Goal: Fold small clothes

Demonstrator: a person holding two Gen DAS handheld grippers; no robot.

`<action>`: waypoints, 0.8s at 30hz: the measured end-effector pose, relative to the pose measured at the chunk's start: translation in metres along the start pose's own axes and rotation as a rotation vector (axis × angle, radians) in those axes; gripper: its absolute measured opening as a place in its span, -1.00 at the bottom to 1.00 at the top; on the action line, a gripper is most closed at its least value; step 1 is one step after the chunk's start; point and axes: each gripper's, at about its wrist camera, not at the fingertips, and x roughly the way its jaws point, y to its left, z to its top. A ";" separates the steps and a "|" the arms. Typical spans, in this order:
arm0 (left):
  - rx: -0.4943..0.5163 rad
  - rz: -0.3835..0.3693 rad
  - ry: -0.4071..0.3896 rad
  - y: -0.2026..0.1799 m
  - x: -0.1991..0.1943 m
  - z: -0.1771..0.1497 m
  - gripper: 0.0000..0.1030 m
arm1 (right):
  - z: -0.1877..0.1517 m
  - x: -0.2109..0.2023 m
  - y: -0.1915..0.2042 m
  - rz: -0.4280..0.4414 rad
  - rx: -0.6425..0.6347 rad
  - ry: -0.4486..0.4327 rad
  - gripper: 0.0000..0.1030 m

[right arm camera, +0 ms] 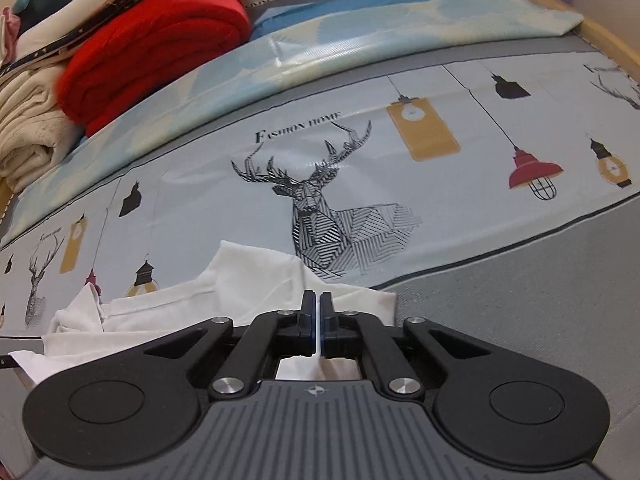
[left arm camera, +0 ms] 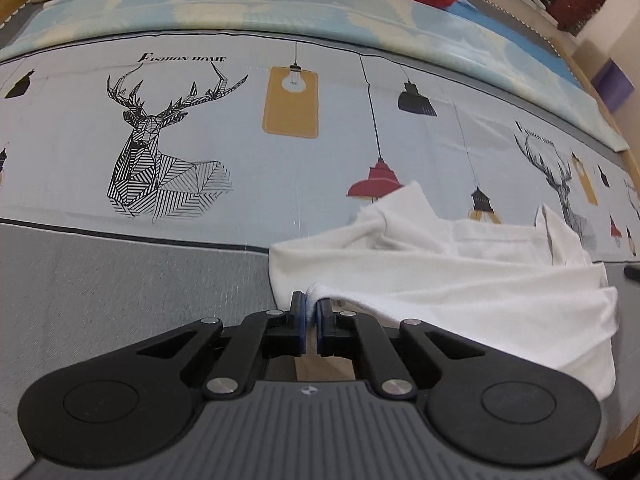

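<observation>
Left wrist view: both the left gripper point(left arm camera: 311, 309) and right gripper point(right arm camera: 319, 309) pinch an edge of the white garment point(left arm camera: 460, 276) on the bed point(left arm camera: 132, 280) (jaws nearly closed); keeping both lifts level should fold it squarely.

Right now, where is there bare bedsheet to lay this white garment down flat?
Free: the plain grey band of bedsheet left of the white cotton garment, and the printed deer panel beyond it. Crowded: the far edge, with the folded red knit and cream blanket.
</observation>
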 end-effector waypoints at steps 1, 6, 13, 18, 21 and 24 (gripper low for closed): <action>-0.003 0.001 0.001 0.000 0.001 0.002 -0.91 | 0.000 0.002 -0.003 0.011 0.001 0.026 -0.47; -0.016 0.013 0.010 -0.002 0.006 0.005 -0.91 | -0.019 0.014 0.003 0.079 -0.126 0.171 0.05; -0.044 0.030 0.005 -0.005 0.007 0.008 -0.91 | -0.032 0.025 0.004 0.082 -0.154 0.284 -0.64; -0.059 0.046 0.006 -0.006 0.009 0.009 -0.91 | -0.023 0.021 0.003 0.131 -0.081 0.250 -0.87; -0.078 0.043 -0.002 -0.005 0.009 0.011 -0.91 | -0.011 0.014 0.000 0.210 -0.006 0.169 -0.88; -0.124 0.028 -0.022 -0.003 0.009 0.013 -0.91 | 0.000 0.005 -0.009 0.307 0.139 0.076 -0.88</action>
